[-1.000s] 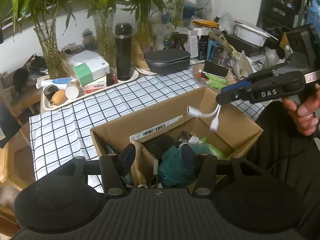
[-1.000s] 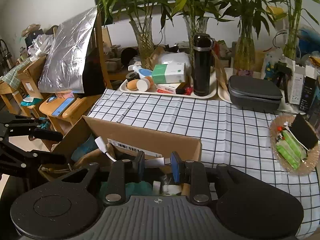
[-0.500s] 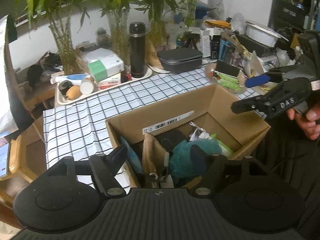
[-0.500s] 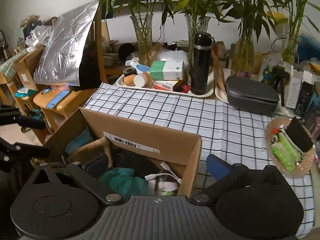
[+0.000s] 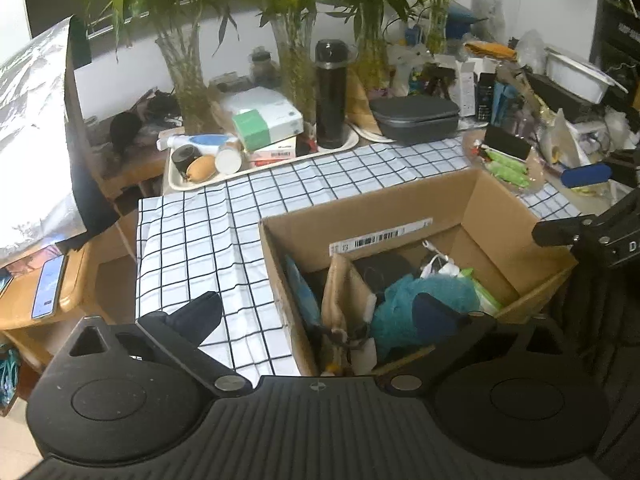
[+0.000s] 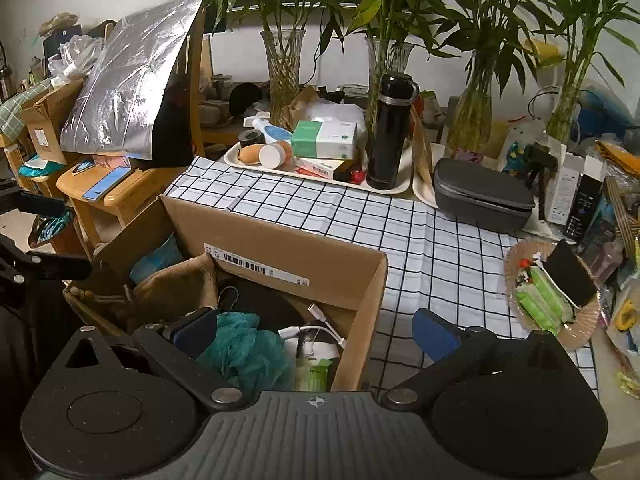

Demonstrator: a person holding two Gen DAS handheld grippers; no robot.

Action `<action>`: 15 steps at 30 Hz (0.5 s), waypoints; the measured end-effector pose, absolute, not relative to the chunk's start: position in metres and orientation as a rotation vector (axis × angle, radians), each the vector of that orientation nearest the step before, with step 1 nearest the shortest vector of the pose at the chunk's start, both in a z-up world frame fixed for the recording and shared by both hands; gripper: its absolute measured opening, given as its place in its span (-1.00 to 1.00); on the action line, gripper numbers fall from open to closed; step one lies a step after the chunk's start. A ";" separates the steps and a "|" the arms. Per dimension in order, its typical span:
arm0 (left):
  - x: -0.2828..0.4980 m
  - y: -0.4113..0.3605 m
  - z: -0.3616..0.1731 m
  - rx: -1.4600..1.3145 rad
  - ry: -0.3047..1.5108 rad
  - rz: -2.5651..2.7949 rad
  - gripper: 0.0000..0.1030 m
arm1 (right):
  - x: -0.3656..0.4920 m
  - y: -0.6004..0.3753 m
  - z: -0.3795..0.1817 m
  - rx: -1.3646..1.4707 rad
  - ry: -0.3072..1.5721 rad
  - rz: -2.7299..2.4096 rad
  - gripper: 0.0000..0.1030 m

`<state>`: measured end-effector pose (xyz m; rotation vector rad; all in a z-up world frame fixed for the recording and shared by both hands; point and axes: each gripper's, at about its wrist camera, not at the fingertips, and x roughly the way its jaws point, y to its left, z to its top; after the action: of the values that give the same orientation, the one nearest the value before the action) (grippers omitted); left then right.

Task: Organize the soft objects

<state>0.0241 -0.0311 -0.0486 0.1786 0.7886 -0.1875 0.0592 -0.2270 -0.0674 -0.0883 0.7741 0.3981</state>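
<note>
Beside cardboard box, bare checked cloth

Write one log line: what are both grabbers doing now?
left gripper: just opened, empty | right gripper: open, empty | cardboard box: holds teal mesh sponge, white cable

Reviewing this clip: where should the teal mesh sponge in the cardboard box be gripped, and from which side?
Probably from above, pinching the raised ruffled top of the teal mesh sponge. The cardboard box walls and packed neighbours block its sides, while the puffy mesh bunches easily between open fingers.
</note>
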 end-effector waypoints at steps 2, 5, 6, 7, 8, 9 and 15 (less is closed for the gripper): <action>0.018 -0.033 -0.049 0.186 0.776 -0.173 1.00 | 0.056 -0.227 -0.066 -0.089 0.773 0.394 1.00; 0.009 -0.036 -0.048 0.192 0.760 -0.148 1.00 | 0.049 -0.225 -0.065 -0.092 0.775 0.371 1.00; 0.008 -0.036 -0.048 0.189 0.759 -0.146 1.00 | 0.047 -0.224 -0.064 -0.092 0.779 0.358 1.00; 0.005 -0.036 -0.048 0.183 0.760 -0.147 1.00 | 0.045 -0.224 -0.064 -0.091 0.783 0.348 1.00; 0.003 -0.036 -0.048 0.178 0.763 -0.145 1.00 | 0.043 -0.224 -0.064 -0.089 0.789 0.339 1.00; 0.002 -0.036 -0.049 0.175 0.767 -0.136 1.00 | 0.041 -0.223 -0.065 -0.090 0.796 0.331 1.00; -0.008 -0.038 -0.057 0.190 0.796 -0.091 1.00 | 0.029 -0.222 -0.073 -0.076 0.837 0.275 1.00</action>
<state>-0.0077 -0.0380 -0.0575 0.1902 0.7956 -0.0907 0.0290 -0.2218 -0.0729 -0.0756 0.8367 0.2752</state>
